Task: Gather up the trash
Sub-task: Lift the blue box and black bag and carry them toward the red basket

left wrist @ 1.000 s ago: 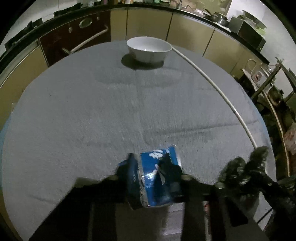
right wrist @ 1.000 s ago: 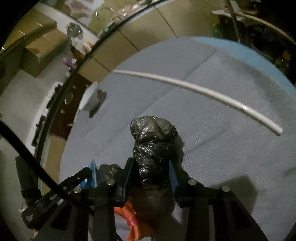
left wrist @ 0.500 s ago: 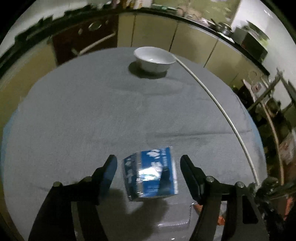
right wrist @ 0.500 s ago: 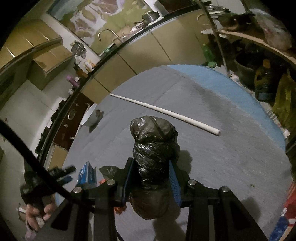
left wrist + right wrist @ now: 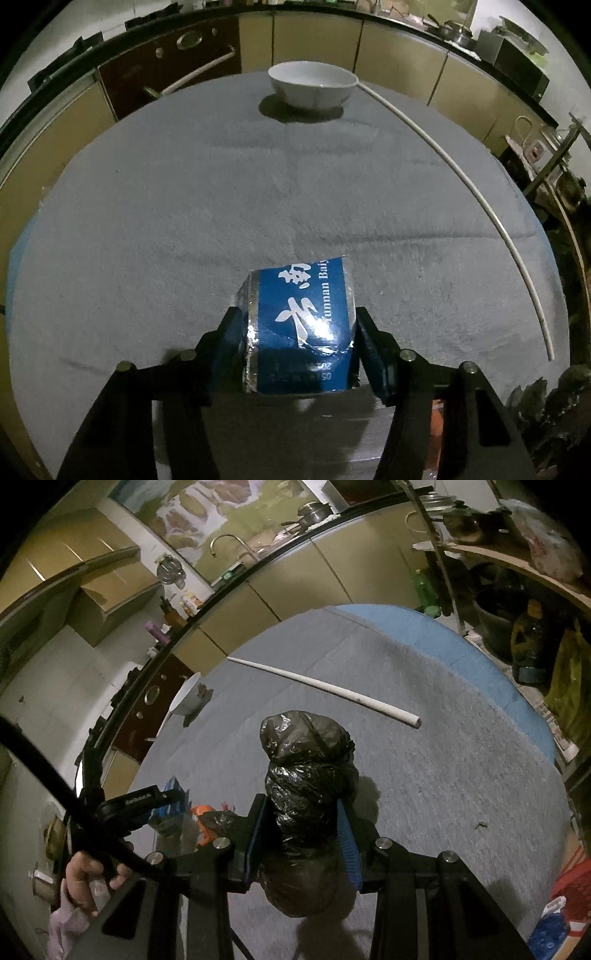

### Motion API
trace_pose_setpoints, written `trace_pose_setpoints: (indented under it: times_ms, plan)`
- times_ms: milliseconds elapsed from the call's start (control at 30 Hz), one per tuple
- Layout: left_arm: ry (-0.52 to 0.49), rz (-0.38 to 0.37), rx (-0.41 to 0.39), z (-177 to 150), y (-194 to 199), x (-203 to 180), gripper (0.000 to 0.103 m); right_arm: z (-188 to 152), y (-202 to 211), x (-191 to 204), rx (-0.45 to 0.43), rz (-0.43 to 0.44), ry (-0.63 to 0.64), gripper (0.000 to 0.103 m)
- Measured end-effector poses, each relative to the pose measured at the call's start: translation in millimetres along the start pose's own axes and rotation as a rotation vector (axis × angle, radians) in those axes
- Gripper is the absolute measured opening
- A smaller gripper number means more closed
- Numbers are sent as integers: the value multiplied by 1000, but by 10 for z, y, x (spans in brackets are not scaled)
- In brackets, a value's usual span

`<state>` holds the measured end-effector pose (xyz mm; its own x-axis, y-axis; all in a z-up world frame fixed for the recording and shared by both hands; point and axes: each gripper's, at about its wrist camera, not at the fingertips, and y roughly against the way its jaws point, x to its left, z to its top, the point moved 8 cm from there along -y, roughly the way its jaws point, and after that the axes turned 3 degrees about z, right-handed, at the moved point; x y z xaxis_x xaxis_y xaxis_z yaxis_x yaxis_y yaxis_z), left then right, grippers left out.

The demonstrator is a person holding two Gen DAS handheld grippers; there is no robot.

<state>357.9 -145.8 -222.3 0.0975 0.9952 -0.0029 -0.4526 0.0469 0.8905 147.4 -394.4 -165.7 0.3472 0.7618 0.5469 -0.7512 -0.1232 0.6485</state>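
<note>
- While our left claw (image 5: 295, 332) stood low over the grey cloth-covered round surface (image 5: 184, 221), its jaws had just been closing, and they flanked a crumpled blue and silver foil packet (image 5: 299, 325) printed with white characters.
- We judged that the pads pressed on the packet's two sides, since its flanks sat flush against both fingers; the pinch looked meant to lift this piece of trash.
- Our right claw (image 5: 301, 830) was clamped on the twisted neck of a black plastic trash bag (image 5: 306, 771), so we read the bag as the collecting vessel, held by the neck near the packet so it could take the trash.
- In the right wrist view the left claw and the blue packet showed at the left, just beside an orange scrap (image 5: 202, 814) on the cloth.
- A white ceramic bowl (image 5: 312, 86) and a long white plastic tube (image 5: 480, 206) lay well apart from the packet, on the far side of the surface.
- We judged the collecting was unfinished: the packet was not yet in the bag.
</note>
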Motion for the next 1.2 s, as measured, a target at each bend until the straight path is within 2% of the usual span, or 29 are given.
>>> trace_pose_setpoints:
  times_ms: [100,367,600,933,1200]
  plan:
    - [11,-6,-40,0,153,79,61,-1,100,53,-18,14,15,39]
    - [-10,25,-199,-155,945,328,61,-70,429,263,-54,35,66,39]
    - [-90,55,-290,-561,1492,314,61,-282,636,502,-58,67,105,40]
    - [-169,59,-364,-1154,1997,214,62,-604,937,676,-46,85,160,40]
    - [-222,38,-376,-1455,2153,-6,62,-748,1247,600,-63,74,165,40]
